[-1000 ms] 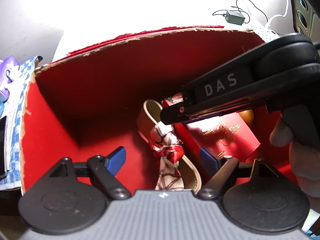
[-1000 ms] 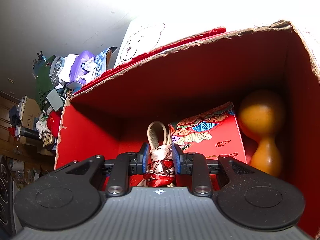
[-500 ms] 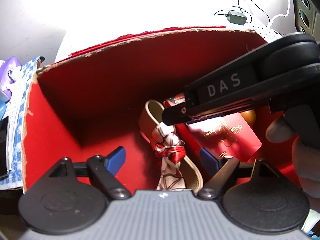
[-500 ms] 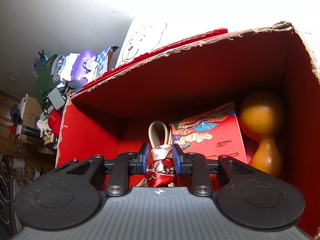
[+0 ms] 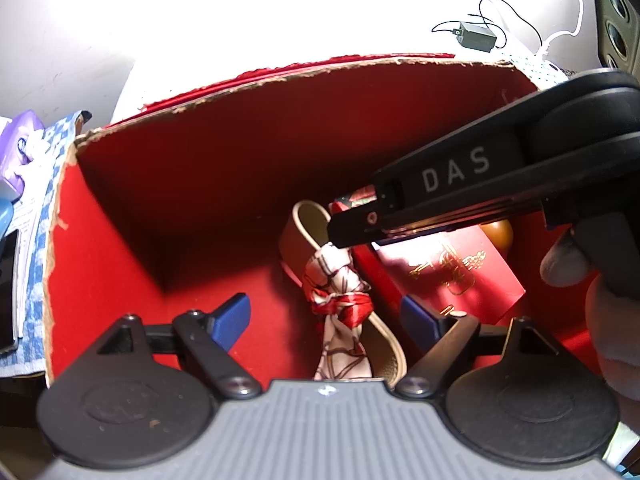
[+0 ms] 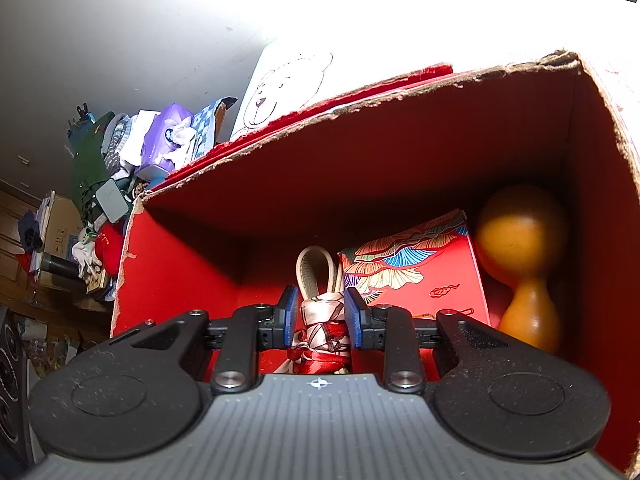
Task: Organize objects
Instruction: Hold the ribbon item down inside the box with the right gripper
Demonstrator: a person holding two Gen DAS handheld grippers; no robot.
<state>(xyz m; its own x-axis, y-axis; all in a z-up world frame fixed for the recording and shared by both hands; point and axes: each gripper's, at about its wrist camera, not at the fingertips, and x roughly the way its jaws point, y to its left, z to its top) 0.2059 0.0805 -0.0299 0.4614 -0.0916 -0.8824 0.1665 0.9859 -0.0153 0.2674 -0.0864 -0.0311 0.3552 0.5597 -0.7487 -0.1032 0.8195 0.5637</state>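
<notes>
A red cardboard box (image 5: pixel 240 160) (image 6: pixel 400 160) stands open at the top. Inside lies a beige strap (image 5: pixel 308 224) (image 6: pixel 316 264) with a red and white scarf (image 5: pixel 340 280) (image 6: pixel 322 316) knotted round it. Beside it are a red gift box (image 5: pixel 460 272) (image 6: pixel 432 280) and an orange gourd (image 6: pixel 520 240). My right gripper (image 6: pixel 321 314) (image 5: pixel 340 236) reaches in from the right, shut on the scarf-wrapped strap. A hand (image 5: pixel 568 264) holds it. My left gripper (image 5: pixel 324 314) hangs open over the box, its fingers wide on either side of the scarf, touching nothing.
Left of the box is a pile of clutter with a purple tissue pack (image 6: pixel 168 132) and a blue checked cloth (image 5: pixel 36 200). A bear drawing (image 6: pixel 280 88) leans behind the box. A power adapter (image 5: pixel 476 36) with cables lies beyond, near a speaker (image 5: pixel 616 20).
</notes>
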